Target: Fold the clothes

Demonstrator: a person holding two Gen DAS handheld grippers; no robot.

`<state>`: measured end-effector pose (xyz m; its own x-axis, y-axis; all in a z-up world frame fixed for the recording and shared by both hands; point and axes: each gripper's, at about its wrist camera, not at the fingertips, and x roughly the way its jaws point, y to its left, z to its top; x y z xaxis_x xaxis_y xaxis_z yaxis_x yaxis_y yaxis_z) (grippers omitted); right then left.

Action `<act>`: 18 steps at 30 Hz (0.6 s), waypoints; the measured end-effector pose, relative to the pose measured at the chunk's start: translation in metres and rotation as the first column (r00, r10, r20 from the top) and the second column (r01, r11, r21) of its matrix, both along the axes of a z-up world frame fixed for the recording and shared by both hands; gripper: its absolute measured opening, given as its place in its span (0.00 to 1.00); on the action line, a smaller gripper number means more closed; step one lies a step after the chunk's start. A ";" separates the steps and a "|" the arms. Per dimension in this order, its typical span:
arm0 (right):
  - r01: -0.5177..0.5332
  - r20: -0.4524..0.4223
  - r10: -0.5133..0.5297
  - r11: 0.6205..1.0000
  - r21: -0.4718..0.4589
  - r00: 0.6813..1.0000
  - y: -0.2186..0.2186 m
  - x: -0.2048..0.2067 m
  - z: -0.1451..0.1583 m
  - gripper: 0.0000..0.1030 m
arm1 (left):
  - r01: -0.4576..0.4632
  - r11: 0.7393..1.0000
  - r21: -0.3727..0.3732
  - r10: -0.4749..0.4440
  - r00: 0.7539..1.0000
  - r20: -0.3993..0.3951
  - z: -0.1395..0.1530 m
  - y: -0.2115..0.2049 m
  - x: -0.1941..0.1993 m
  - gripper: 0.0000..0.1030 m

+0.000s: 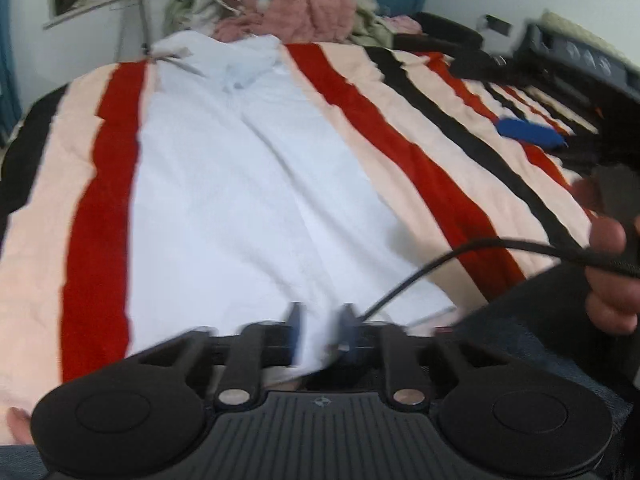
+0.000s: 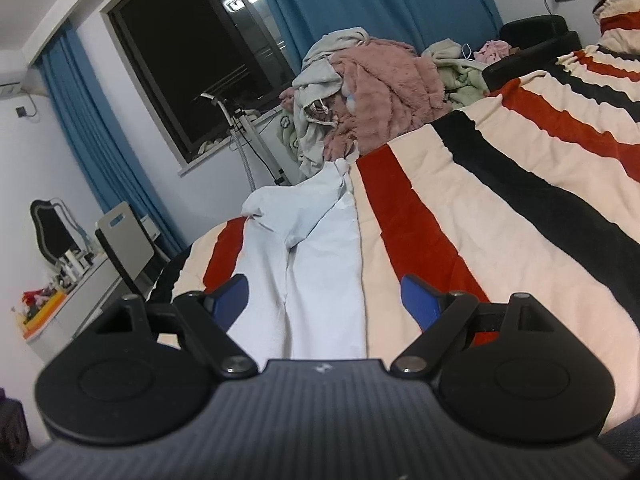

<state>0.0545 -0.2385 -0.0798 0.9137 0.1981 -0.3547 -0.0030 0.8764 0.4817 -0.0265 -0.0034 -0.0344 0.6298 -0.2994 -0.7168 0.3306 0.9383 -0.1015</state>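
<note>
Jaws on the left gripper (image 1: 320, 320) pinch the hem of soft, light white cotton trousers (image 1: 248, 184) on the striped bed (image 1: 420, 152); right gripper (image 2: 326, 296) gapes wide, holding nothing. Grab hems or waistband.

One pair of white trousers (image 2: 320, 264), with two legs laid side by side. One striped blanket (image 2: 500, 216) beneath. One heap of unfolded laundry (image 2: 372, 92) at the far end (separate pieces too tangled to count, though one fluffy pink item (image 2: 392, 84) stands out). Two grippers: left gripper (image 1: 322, 328), right gripper (image 2: 326, 300), two blue fingers (image 2: 418, 300) on each. One hand (image 1: 612, 268), one black cable (image 1: 460, 254). One window (image 2: 200, 68), two blue curtains (image 2: 360, 0).
</note>
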 end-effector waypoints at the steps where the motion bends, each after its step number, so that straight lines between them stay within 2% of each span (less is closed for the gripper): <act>1: -0.005 -0.001 0.005 1.000 -0.001 1.000 0.001 0.001 0.000 0.82 | -0.011 1.000 -0.006 0.011 1.000 -0.008 0.001 0.003 0.003 0.54; 5: -0.027 -0.002 0.027 1.000 -0.014 1.000 0.006 0.004 0.000 0.82 | -0.054 0.998 -0.027 0.053 0.998 -0.041 0.004 0.015 0.017 0.65; 7: -0.043 0.004 0.043 0.999 -0.030 0.999 0.010 0.007 0.002 0.82 | -0.080 0.996 -0.039 0.078 0.996 -0.049 0.004 0.022 0.028 0.74; 9: -0.060 0.009 0.060 0.997 -0.046 0.998 0.014 0.016 0.008 0.82 | -0.111 0.992 -0.055 0.109 0.993 -0.048 0.001 0.032 0.041 0.77; 11: -0.084 0.019 0.084 0.996 -0.018 0.996 0.015 0.029 0.016 0.83 | -0.142 0.987 -0.070 0.139 0.989 -0.047 -0.001 0.041 0.055 0.78; 13: -0.111 0.010 0.111 0.994 -0.005 0.994 0.019 0.051 0.025 0.83 | -0.172 0.981 -0.086 0.169 0.984 -0.047 -0.003 0.051 0.069 0.79; 16: -0.152 0.000 0.153 0.986 -0.066 0.988 0.036 0.098 0.034 0.77 | -0.218 0.970 -0.109 0.214 0.976 -0.048 -0.007 0.065 0.089 0.79; 18: -0.179 -0.037 0.177 0.980 -0.090 0.984 0.050 0.141 0.031 0.75 | -0.248 0.961 -0.124 0.243 0.969 -0.049 -0.009 0.074 0.103 0.79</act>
<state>0.1958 -0.1889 -0.0484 0.8558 0.3216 -0.4052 -0.1502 0.9040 0.4002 0.0763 0.0707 -0.0434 0.6719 -0.2295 -0.7042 0.0862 0.9685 -0.2334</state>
